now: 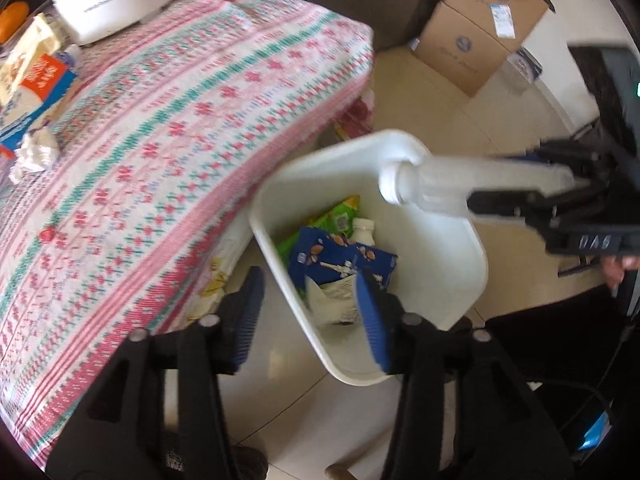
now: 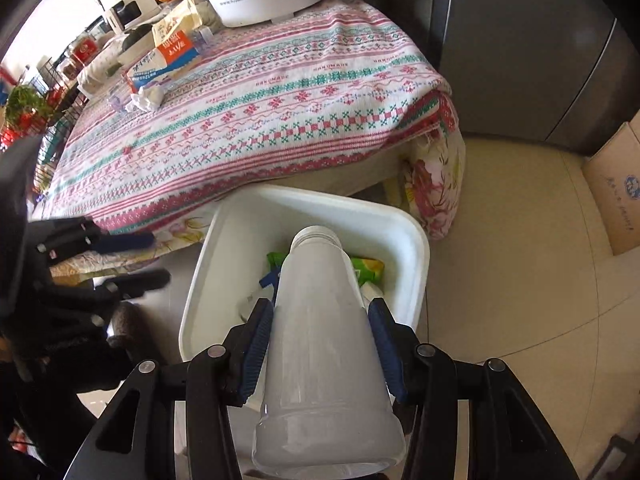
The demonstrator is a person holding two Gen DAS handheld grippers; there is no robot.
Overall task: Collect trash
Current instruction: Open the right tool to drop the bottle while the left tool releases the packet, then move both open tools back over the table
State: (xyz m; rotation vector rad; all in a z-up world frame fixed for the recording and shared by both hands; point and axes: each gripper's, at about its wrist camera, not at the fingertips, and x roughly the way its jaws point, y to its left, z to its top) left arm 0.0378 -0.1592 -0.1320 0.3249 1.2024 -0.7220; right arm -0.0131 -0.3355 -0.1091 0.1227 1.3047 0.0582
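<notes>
The bin (image 2: 416, 252) stands on the floor (image 2: 520, 280) just before the table (image 2: 280, 100); wrappers (image 1: 340, 256) lie in it, the bottle (image 2: 320, 340) above it.

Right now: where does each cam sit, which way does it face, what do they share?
Left wrist: on the left gripper, jaws open and empty, looking down at the white bin beside the table; a hand shows.
Right wrist: on the right gripper, clamping a translucent bottle above the bin.
Shared: bin, bottle, table, crumpled tissue, each other's gripper.
</notes>
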